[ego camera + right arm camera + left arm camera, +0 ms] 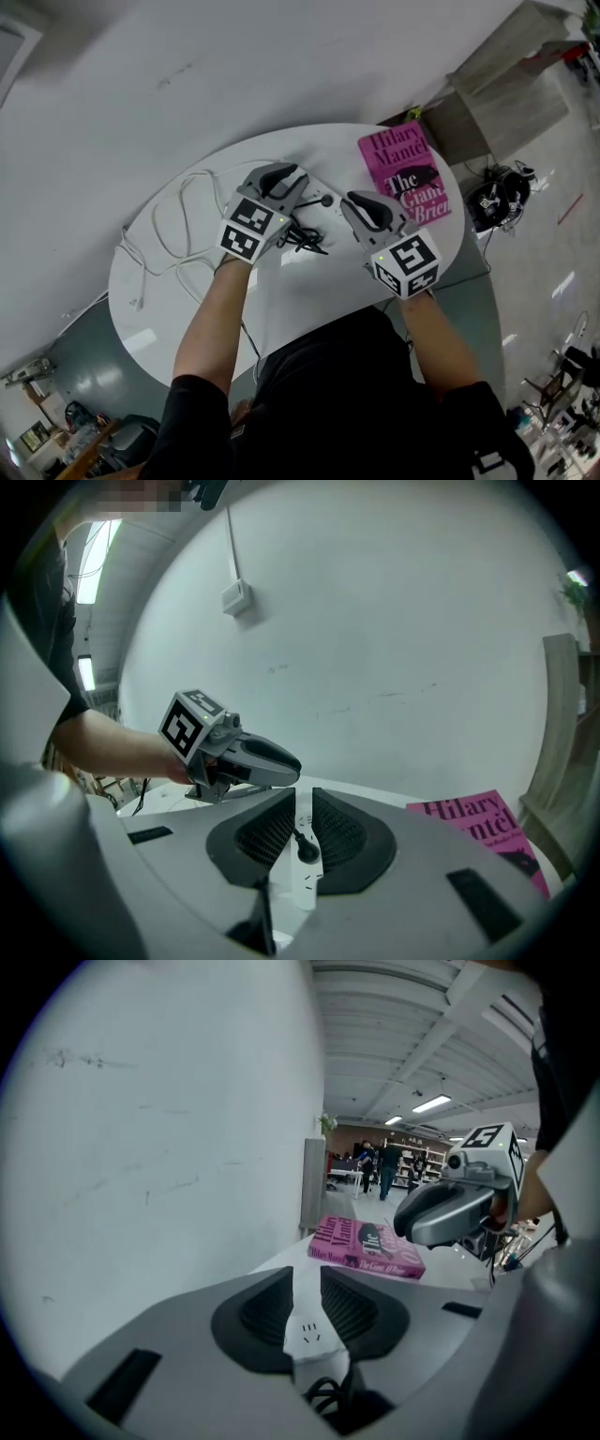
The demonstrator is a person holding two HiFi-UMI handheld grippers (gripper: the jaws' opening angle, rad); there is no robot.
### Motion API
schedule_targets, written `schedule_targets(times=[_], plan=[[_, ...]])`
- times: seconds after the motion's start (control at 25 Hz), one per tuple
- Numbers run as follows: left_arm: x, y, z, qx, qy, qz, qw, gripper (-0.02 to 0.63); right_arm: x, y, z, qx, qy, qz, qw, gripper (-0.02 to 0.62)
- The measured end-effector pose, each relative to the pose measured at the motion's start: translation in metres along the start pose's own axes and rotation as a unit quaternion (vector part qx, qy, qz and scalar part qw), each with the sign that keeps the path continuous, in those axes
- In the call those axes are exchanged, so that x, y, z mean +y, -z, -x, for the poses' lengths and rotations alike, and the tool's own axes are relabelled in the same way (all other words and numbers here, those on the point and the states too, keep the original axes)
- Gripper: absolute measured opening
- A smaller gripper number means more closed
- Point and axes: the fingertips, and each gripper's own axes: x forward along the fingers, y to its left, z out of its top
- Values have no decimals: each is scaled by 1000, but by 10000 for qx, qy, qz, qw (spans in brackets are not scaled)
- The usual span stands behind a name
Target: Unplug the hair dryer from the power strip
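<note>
A white power strip (315,190) lies in the middle of the round white table (187,309). A black plug (325,200) stands in it, and a black cord (302,239) lies tangled just in front. I cannot make out the hair dryer itself. My left gripper (286,176) hangs over the strip's left end, its jaws apart. Between them I see the strip's socket holes (309,1330) and the cord (328,1396) below. My right gripper (361,202) is at the strip's right, open, with the plug (307,850) in line beyond its gap. Nothing is gripped.
A pink book (405,178) lies at the table's far right edge. A white cable (178,230) loops across the table's left part. A white wall stands close behind the table. Dark gear and cables (497,197) lie on the floor to the right.
</note>
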Motion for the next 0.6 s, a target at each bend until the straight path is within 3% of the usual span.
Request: schedule_targets(times=[0.4, 0.6], plan=[[5, 34, -30, 869, 128, -302, 9957, 114, 5, 27, -31, 624, -416, 441, 9962, 41], [-2, 45, -36, 1423, 261, -691, 9871, 107, 7, 42, -40, 892, -523, 485, 9935, 87]])
